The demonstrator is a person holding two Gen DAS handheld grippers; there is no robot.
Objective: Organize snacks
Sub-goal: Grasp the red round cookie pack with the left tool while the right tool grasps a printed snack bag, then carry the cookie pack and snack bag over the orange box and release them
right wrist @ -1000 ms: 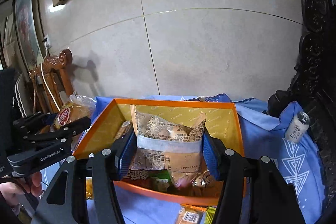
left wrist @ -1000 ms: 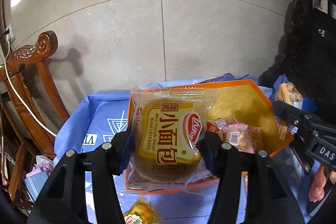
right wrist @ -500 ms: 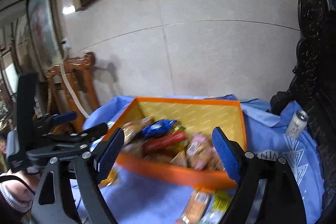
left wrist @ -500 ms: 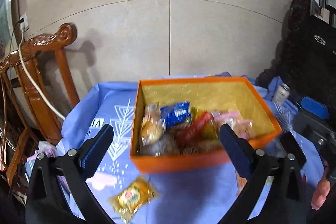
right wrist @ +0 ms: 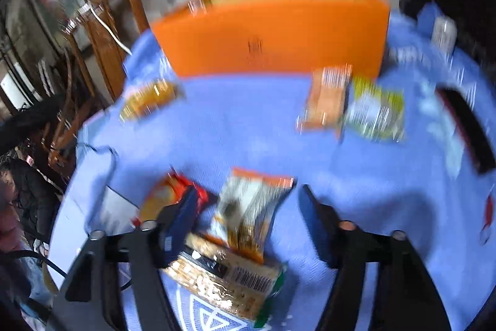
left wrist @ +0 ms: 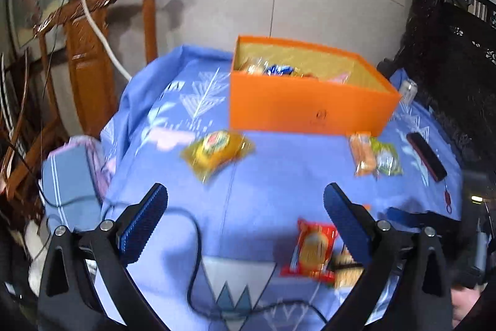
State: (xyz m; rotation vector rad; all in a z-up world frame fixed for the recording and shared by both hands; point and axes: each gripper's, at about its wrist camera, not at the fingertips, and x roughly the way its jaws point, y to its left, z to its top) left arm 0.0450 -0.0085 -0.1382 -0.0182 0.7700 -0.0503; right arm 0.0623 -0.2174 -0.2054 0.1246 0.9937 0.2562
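Note:
An orange box [left wrist: 310, 110] [right wrist: 272, 30] with several snack packets inside stands at the far side of the blue cloth. Loose on the cloth lie a yellow packet [left wrist: 217, 149] [right wrist: 148, 101], an orange packet [left wrist: 361, 154] [right wrist: 328, 98] beside a green one [left wrist: 387, 158] [right wrist: 376, 110], and a red packet [left wrist: 313, 250] [right wrist: 167, 197]. My left gripper [left wrist: 245, 200] is wide open over bare cloth, with nothing between its fingers. My right gripper [right wrist: 248, 197] has its jaws closing around a white-and-orange packet [right wrist: 251, 213], and the pads do not press on it. A cracker packet [right wrist: 226, 278] lies just below.
A black flat device [left wrist: 426, 155] [right wrist: 468, 126] and a drink can [left wrist: 409, 87] sit at the right. A black cable [left wrist: 195, 238] crosses the near cloth. A carved wooden chair [left wrist: 93, 45] stands off the table's left edge; dark furniture is at the right.
Both grippers let go of their packets over the box, then drew back and down to the near part of the table. The left opened wide; the right now straddles a new packet.

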